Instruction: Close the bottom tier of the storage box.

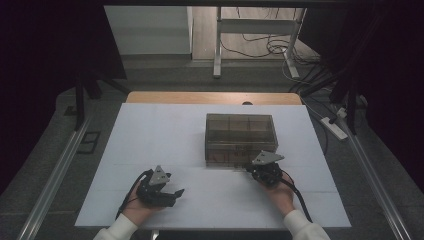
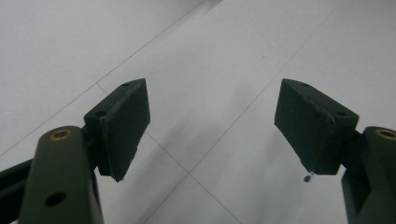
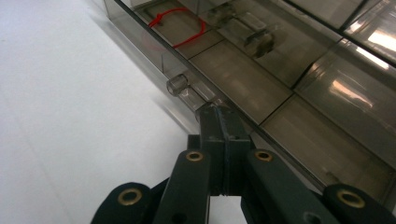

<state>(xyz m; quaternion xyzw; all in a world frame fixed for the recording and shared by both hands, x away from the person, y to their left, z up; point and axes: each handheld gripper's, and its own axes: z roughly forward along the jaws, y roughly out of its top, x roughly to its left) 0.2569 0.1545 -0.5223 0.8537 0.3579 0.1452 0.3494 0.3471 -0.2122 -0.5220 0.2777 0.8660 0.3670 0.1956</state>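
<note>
Two tongs | left tongs (image 1: pixel 172 192) spread | right tongs (image 3: pixel 223 122) closed against box (image 1: pixel 240 137)

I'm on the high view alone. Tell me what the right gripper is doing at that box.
Observer: The right gripper has its jaws pressed together, tips at the near front edge of the smoky clear box, beside a small clear latch tab.
Operator: Report what's inside the box.
Observer: A red looped tie lies in one compartment; the compartment nearest the tips looks bare.
Operator: Now give me the left gripper.
Observer: The left gripper has its jaws wide apart above the white tabletop, with nothing between them.
</note>
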